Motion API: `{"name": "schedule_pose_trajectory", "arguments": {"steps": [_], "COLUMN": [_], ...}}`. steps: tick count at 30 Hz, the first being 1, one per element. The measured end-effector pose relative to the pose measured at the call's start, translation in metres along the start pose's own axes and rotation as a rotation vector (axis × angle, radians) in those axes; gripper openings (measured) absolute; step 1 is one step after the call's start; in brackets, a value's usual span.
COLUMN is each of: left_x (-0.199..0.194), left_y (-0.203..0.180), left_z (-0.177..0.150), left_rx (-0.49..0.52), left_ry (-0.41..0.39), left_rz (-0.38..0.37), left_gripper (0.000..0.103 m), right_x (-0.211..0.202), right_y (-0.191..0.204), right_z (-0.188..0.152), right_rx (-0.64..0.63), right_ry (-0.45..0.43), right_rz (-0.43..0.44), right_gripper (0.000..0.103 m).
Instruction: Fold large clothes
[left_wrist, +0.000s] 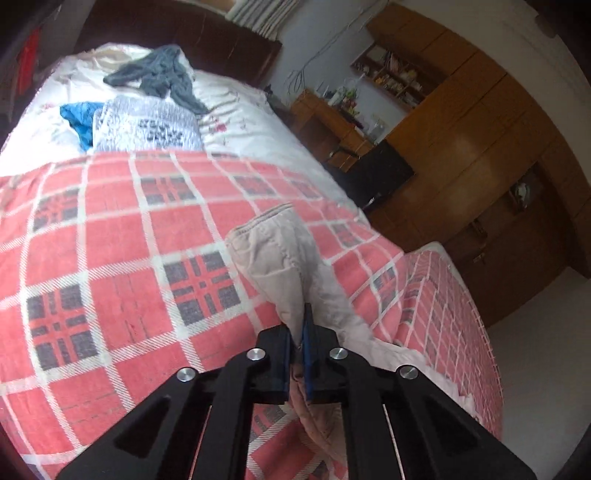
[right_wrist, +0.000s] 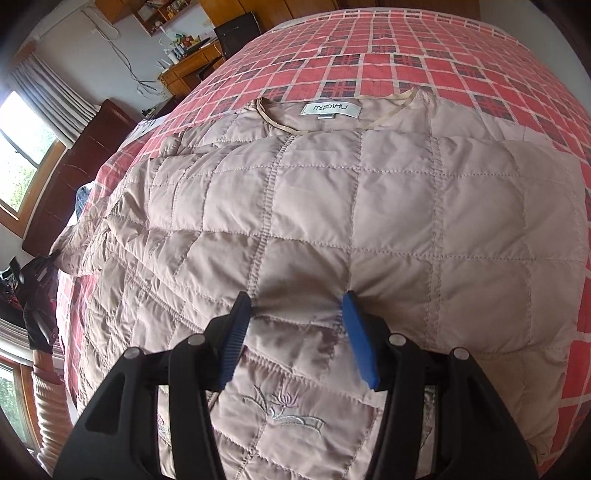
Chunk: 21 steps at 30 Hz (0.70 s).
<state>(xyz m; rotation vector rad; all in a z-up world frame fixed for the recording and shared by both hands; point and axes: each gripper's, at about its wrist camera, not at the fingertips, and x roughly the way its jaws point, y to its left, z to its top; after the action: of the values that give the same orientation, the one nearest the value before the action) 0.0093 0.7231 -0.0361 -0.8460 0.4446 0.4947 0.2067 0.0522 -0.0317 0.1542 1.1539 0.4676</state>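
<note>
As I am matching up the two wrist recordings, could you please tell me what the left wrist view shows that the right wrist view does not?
Only the left wrist view shows the left gripper shut on a beige sleeve, plus a grey garment and a blue cloth lying farther up the bed.

Only the right wrist view shows the quilted jacket spread lining-up, its neck label, embroidery, and the right gripper open, fingers pressed into the fabric.

Both show the red plaid blanket and the wooden desk.
</note>
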Motion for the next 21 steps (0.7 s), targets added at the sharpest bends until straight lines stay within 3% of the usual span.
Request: {"name": "schedule_pose_trajectory", "arguments": {"steps": [1, 3, 9, 15, 21], "left_x": [-0.012, -0.019, 0.014, 0.002, -0.031], "left_y": [0.000, 0.003, 0.039, 0.020, -0.045], "left_z": [0.000, -0.001, -0.018, -0.013, -0.009], "left_rx": [0.013, 0.025, -0.036, 0.005, 0.162], "left_ry": [-0.048, -0.063, 0.057, 0.003, -0.063], "left_rz": [0.001, 0.037, 0.135, 0.110, 0.020], "left_gripper": [0.005, 0.005, 0.005, 0.004, 0.004], "right_x": [0.000, 0.001, 0.001, -0.003, -0.011], "right_y": [-0.001, -0.002, -0.003, -0.007, 0.000], "right_z": [0.000, 0.000, 0.001, 0.000, -0.004], "right_rx": [0.000, 0.002, 0.004, 0.019, -0.003], "right_ry": [-0.001, -0.001, 0.000, 0.003, -0.004], "right_rz": [0.004, 0.007, 0.013, 0.036, 0.021], "right_gripper": [0.052, 0.052, 0.053, 0.052, 0.052]}}
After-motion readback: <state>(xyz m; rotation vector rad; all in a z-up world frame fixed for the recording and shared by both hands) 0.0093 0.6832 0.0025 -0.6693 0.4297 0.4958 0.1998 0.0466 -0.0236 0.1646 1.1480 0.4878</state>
